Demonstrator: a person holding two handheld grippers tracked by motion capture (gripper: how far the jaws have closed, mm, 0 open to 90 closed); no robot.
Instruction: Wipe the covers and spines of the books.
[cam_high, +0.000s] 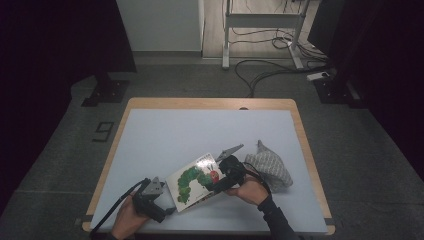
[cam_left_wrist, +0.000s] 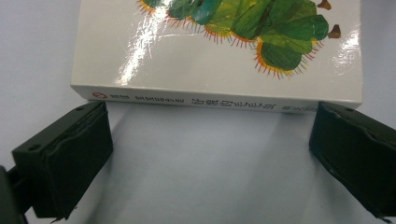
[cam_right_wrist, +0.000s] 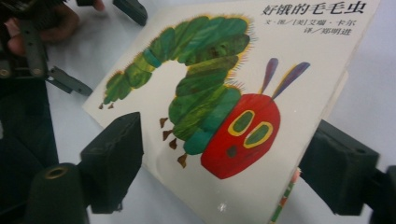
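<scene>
I see the book (cam_high: 196, 182) flat on the mat (cam_high: 165, 140), spine facing my left gripper (cam_left_wrist: 205, 154) (jaws open, just short). Right gripper (cam_right_wrist: 233, 172) straddles the cover's free edge, jaws open, no pinch yet; it's nearer.

The book's (cam_right_wrist: 224, 116) white cover carries the title 好饿的毛毛虫 in black along its top edge. Beneath it, smaller print reads 文·图/[美]艾瑞·卡尔 and 译/郑明进. The spine lettering is too blurred to read.

Both forearms come in from the table's near edge. The left gripper (cam_high: 161, 192), held in the left hand (cam_high: 129, 216), has its jaws spread wide, pointing right. The right gripper (cam_high: 226, 172), in the right hand (cam_high: 252, 190), points left, its jaws parted.
</scene>
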